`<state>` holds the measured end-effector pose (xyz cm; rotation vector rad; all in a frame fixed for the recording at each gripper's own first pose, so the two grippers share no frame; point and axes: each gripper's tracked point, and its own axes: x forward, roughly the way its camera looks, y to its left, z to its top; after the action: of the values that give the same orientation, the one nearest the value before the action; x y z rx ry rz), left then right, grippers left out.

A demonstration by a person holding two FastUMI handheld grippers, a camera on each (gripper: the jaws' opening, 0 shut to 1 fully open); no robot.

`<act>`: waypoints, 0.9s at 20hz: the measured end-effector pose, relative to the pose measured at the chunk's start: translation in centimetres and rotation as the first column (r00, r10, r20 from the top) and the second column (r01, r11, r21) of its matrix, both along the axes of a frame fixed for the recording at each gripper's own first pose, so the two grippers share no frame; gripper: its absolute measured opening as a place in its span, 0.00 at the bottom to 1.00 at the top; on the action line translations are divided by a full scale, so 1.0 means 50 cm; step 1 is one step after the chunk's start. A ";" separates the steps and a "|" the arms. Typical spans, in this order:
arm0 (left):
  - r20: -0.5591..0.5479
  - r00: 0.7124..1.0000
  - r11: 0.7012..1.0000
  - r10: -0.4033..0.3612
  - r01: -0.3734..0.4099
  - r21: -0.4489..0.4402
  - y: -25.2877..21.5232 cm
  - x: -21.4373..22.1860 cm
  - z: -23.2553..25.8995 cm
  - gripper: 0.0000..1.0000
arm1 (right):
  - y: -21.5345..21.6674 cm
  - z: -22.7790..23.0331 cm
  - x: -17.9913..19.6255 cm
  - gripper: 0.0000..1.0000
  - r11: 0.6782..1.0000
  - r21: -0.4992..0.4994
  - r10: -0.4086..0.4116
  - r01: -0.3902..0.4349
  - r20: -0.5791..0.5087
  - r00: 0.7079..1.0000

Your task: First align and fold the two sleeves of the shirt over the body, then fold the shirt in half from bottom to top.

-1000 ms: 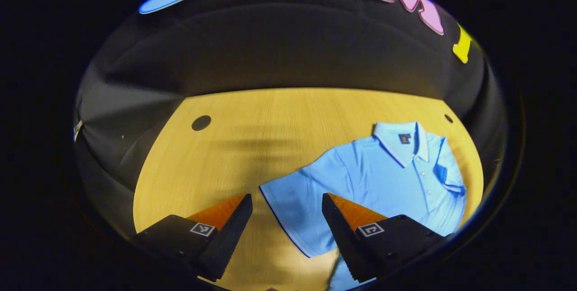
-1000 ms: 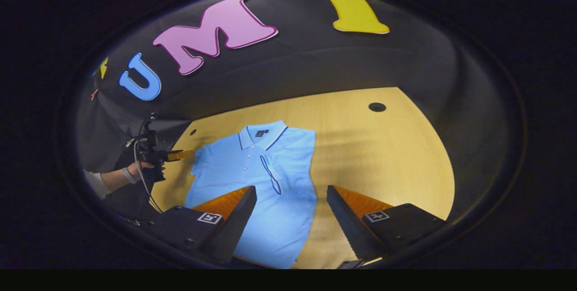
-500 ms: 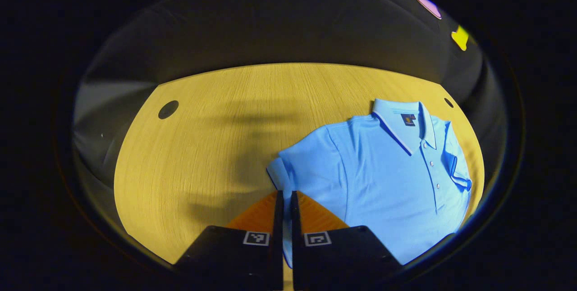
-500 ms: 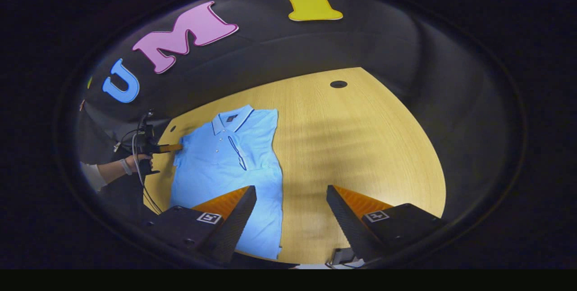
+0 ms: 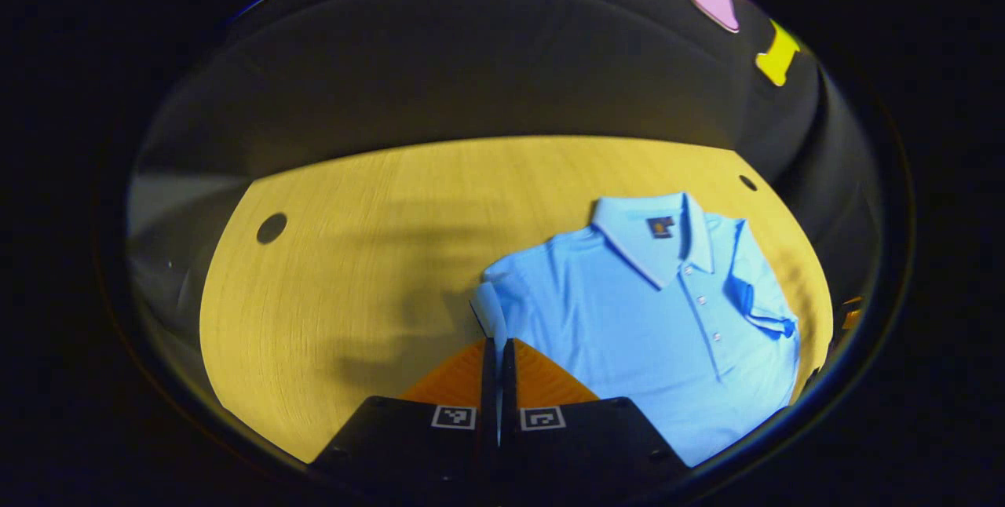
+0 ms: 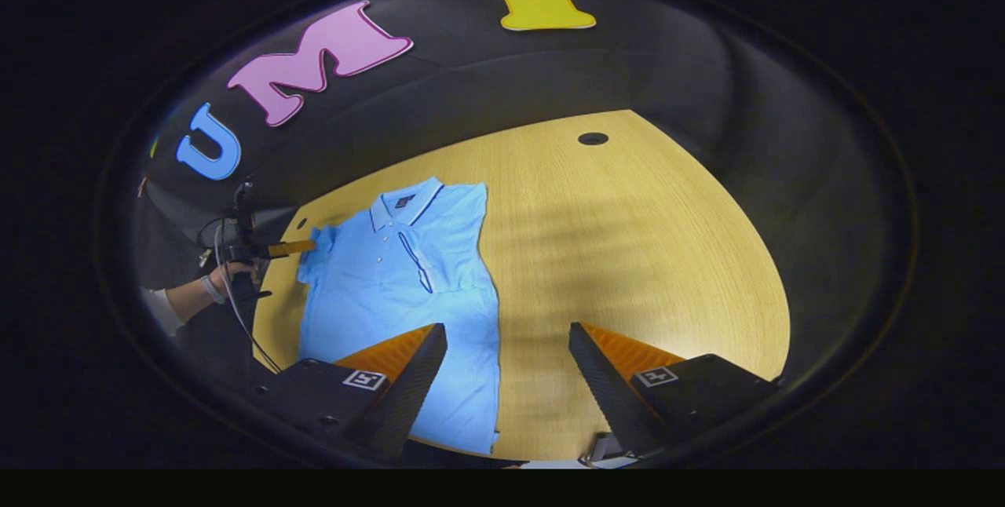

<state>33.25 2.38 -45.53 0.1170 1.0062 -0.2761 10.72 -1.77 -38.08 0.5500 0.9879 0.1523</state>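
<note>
left gripper view: the left claw (image 5: 496,350), at bottom centre of the frame, is clenched on the bunched sleeve (image 5: 488,311) of a light blue polo shirt (image 5: 652,319), which lies flat on the wooden desk (image 5: 353,256) at right of the frame. right gripper view: the right claw (image 6: 506,358) hangs released above the desk, the shirt at centre left; its other sleeve (image 6: 420,260) lies folded over the body.

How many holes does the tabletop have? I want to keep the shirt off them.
2. One hole lies far out on bare wood beside the unfolded sleeve's side; the other hole sits past the collar near the far edge. The shirt may hide more.
</note>
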 end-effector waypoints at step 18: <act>-0.172 0.985 0.987 0.012 -0.040 -0.157 -0.210 -0.091 -0.029 0.70 | 0.046 0.001 0.001 0.98 0.992 0.077 0.092 -0.097 0.061 0.994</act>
<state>28.68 -8.12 -46.98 -0.0670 1.1509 -0.3462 10.75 0.53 -38.05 0.5689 0.9557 0.2914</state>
